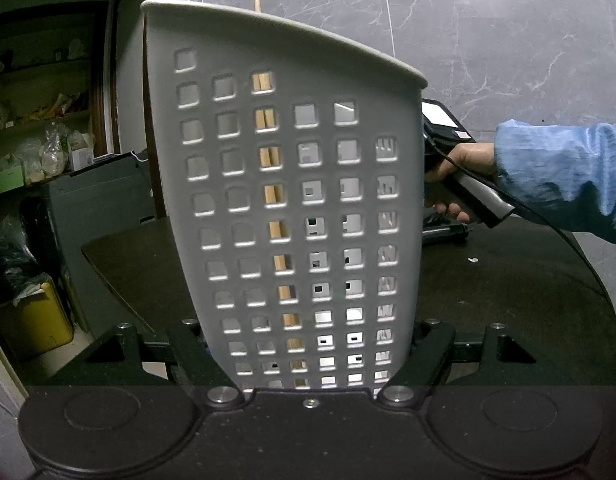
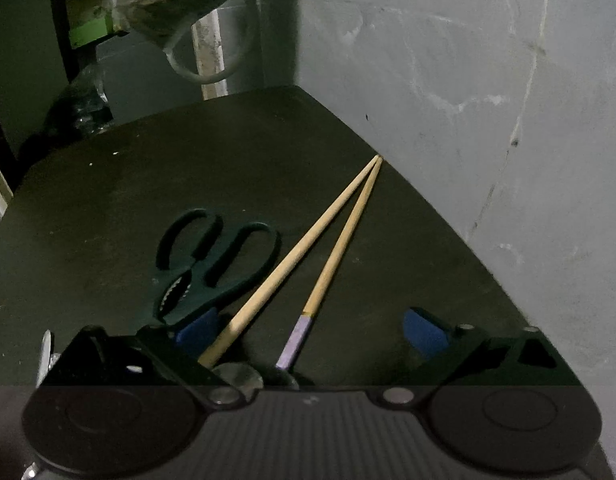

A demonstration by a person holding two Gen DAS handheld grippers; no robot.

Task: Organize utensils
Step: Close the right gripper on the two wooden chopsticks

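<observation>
My left gripper [image 1: 314, 344] is shut on a white perforated utensil holder [image 1: 291, 184], which stands upright and fills the left wrist view. Wooden sticks [image 1: 269, 156] show through its holes and one tip pokes above the rim. In the right wrist view, two wooden chopsticks [image 2: 328, 240] lie on the dark table [image 2: 107, 208], tips touching far away; one has a purple band [image 2: 297, 336]. Their near ends lie between the blue pads [image 2: 424, 332] of my right gripper [image 2: 311, 332], which is open and touching neither. Black scissors [image 2: 215, 256] lie just left of them.
A hand in a blue sleeve [image 1: 564, 176] holds the right gripper behind the holder. Shelves with bags [image 1: 39, 140] and a yellow box [image 1: 35, 320] stand left of the table. A grey marbled wall [image 2: 468, 100] runs along the table's right edge; a plastic bag [image 2: 159, 0] hangs beyond.
</observation>
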